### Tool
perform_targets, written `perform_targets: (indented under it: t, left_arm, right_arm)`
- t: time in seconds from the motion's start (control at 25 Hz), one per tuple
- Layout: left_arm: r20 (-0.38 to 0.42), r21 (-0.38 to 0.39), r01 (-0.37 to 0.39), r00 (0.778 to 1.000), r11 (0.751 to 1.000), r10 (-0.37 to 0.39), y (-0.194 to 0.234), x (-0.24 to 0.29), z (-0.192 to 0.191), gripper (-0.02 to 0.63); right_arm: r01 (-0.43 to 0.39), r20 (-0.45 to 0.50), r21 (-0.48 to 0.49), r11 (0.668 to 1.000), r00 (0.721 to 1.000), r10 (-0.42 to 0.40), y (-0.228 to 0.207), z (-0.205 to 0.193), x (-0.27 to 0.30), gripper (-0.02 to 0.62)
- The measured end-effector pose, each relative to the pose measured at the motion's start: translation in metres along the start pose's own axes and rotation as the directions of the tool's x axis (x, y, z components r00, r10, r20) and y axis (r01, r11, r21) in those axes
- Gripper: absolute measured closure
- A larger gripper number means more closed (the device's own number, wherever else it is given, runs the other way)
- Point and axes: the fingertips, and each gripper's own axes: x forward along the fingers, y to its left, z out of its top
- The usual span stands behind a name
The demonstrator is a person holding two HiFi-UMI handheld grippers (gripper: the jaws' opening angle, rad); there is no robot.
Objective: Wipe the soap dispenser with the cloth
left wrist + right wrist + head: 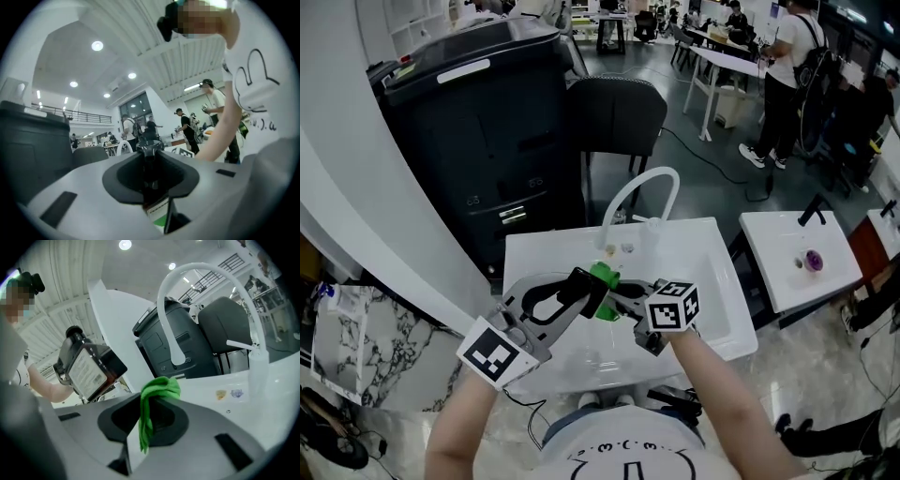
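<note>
The surface (712, 246) here is a glossy white sink top. A white curved faucet (649, 172) stands at the far edge, around the middle. Just left of its base, two tiny stickers (221, 393) lie flat on the white, too small to read.

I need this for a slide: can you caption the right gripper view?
Right gripper pinches a green cloth near the dark soap dispenser, with a white faucet arching behind.

Green cloth (602, 291) held above the white sink (717, 246).
</note>
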Motion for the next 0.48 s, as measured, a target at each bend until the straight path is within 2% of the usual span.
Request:
perform_targets:
  t: [0.08, 0.16, 0.32, 0.48]
  left_arm:
    - [0.009, -0.118, -0.063, 0.998, 0.991, 0.065, 0.019, 0.004, 0.001, 0.512]
    - [-0.013, -0.222, -0.119, 0.993, 0.968, 0.119, 0.033, 0.01, -0.005, 0.514]
    - [-0.069, -0.329, -0.195, 0.981, 0.924, 0.182, 0.046, 0.014, -0.019, 0.514]
    - [-0.1, -0.407, -0.213, 0.977, 0.888, 0.188, 0.045, 0.021, -0.021, 0.514]
  right_arm:
    - [0.01, 0.03, 0.003, 1.0, 1.0, -0.01, 0.004, 0.0, 0.002, 0.548]
    - [0.026, 0.055, 0.012, 1.0, 0.998, -0.026, 0.004, -0.001, 0.002, 0.548]
    - [0.043, 0.062, 0.016, 0.999, 0.997, -0.044, 0.005, -0.005, 0.003, 0.548]
    - [0.031, 0.055, -0.105, 0.994, 0.998, -0.025, 0.02, -0.011, 0.006, 0.547]
